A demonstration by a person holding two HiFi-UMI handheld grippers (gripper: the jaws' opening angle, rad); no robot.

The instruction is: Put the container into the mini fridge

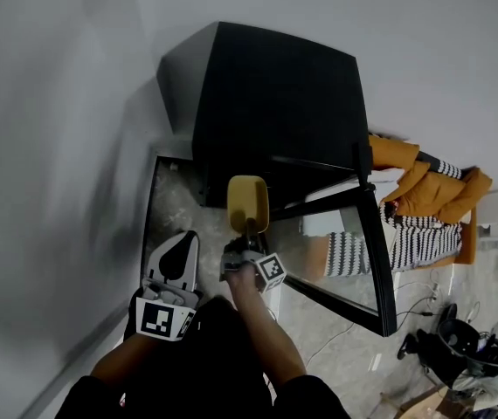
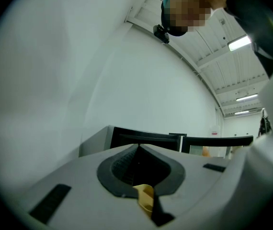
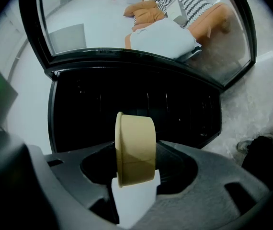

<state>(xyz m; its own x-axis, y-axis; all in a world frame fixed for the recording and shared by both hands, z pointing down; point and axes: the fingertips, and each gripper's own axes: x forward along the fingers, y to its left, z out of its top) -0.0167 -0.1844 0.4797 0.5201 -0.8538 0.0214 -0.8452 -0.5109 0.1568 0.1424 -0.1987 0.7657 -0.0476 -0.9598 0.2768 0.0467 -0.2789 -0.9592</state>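
**A:** What's closest to the person?

**B:** Two dark sleeves reaching forward. The white left gripper [image 2: 137, 146] has its jaws pressed together with nothing between them. It hangs over the speckled grey floor [image 1: 167, 201], just left of the other gripper.

**A:** And the right gripper [image 3: 135, 177]?

**B:** Its jaws pinch a tan round container [image 3: 136, 145] tipped on its side. In the right gripper view the rim faces left.

**A:** Where's that container relative to the fridge?

**B:** It's in the air just in front of the boxy black mini fridge [image 1: 275, 103], facing the dark open interior and not yet inside. From the head view it overlaps the fridge's lower front edge.

**A:** What's past that?

**B:** The fridge's black-framed glass door [image 1: 373, 251] stands swung wide open on the right. Beyond the door lies a heap of orange fabric and black-and-white striped cloth [image 1: 419, 201]. A plain white wall [image 1: 74, 103] runs behind and to the left of the fridge. At the far right there are cables and dark clutter on the floor, too small to identify.
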